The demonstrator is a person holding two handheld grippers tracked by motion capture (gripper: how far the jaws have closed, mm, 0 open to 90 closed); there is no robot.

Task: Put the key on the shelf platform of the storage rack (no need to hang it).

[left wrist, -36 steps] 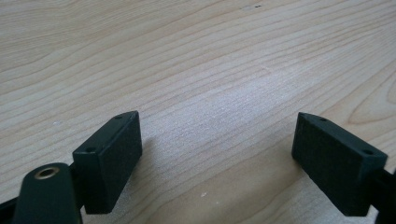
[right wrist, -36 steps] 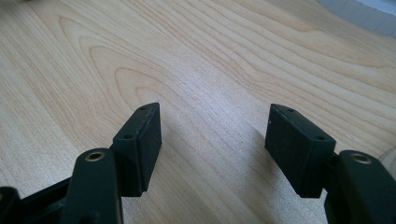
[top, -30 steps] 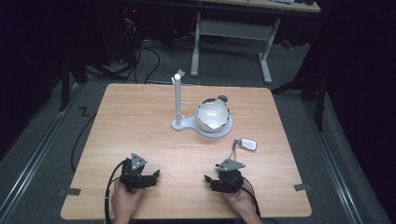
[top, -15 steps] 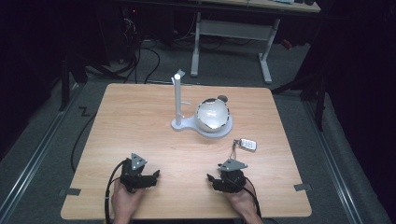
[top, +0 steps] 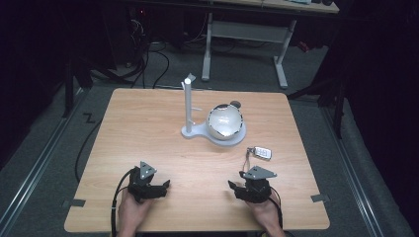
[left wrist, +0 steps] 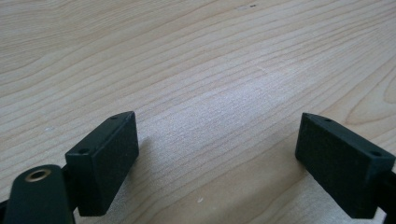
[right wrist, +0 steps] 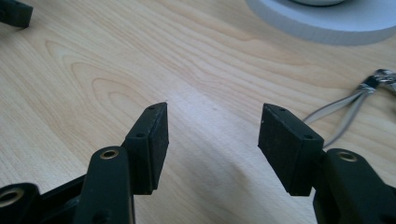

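Observation:
My left gripper rests near the front edge of the wooden table, held in a hand, jaws pointing right. In the left gripper view it stands wide open over bare wood. My right gripper sits at the front right, jaws pointing left, and in the right gripper view it is open with nothing between its pads. A key fob on a thin loop lies just beyond the right gripper. A white stand with an upright post carries a shiny bowl on its round base.
The left gripper's tip shows at the top left of the right gripper view. Beyond the table are dark floor, cables and a white desk frame. Bare wood lies between the two grippers and to the left of the stand.

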